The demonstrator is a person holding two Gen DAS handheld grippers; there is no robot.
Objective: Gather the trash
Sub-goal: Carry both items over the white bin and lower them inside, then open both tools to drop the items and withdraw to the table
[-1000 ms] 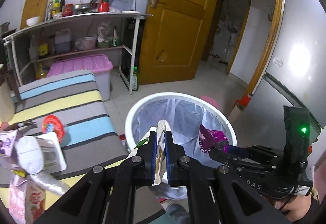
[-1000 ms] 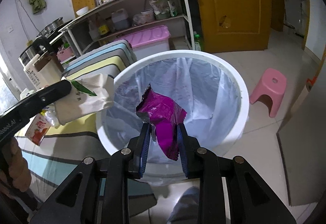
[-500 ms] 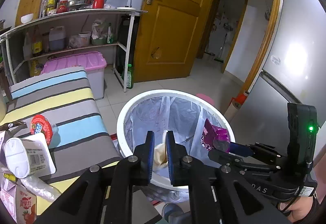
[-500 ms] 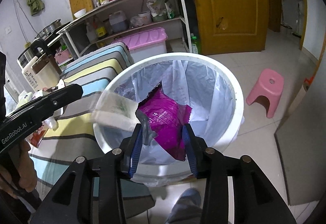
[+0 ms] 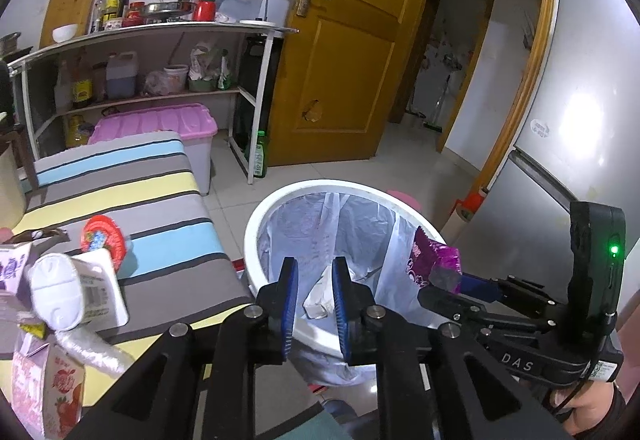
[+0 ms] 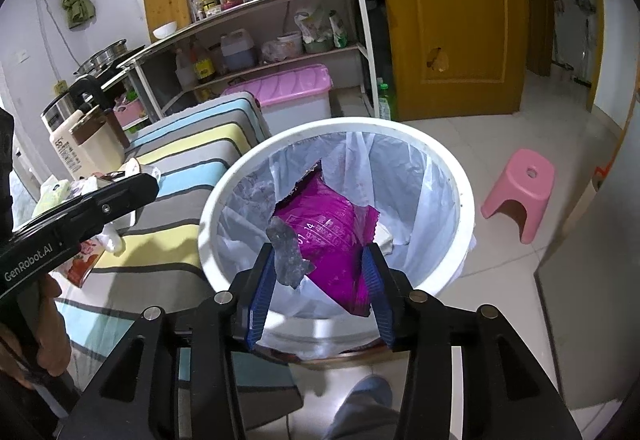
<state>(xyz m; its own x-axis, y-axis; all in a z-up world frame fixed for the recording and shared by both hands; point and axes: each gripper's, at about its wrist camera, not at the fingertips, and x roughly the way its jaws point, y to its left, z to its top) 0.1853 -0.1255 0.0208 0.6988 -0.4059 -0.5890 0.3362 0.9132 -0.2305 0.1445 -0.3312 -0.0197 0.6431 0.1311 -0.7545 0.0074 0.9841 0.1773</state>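
Sitting between the right gripper's (image 6: 320, 280) blue pads is the purple snack wrapper (image 6: 332, 236), torn silver edge toward the left pad. Jaws have just been opening and are now standing about half wide; the wrapper's lower part looks to be touching the right pad, the left pad is showing a gap, so no real clamp on it. Wrapper is hanging directly over the mouth of the white trash bin (image 6: 248, 168), lined with a clear bag.

Left gripper (image 5: 316, 296) is pointing down over the near rim of the same bin (image 5: 256, 224). Its jaws have just been opening too and are standing at a narrow gap, nothing pressed between them. A crumpled white paper scrap (image 5: 318, 300) is showing through that gap, lying below inside the liner, clear of both pads.

From the left wrist view, the right gripper (image 5: 444, 276) is coming in from the right side with the wrapper (image 5: 424, 260) at its tip.

Left of the left gripper, the striped table cover (image 5: 160, 200) is carrying more trash: a white cup (image 5: 76, 292), a red round lid (image 5: 104, 240), and a strawberry carton (image 5: 52, 388).

A pink stool (image 6: 520, 196) is standing on the floor right of the bin.
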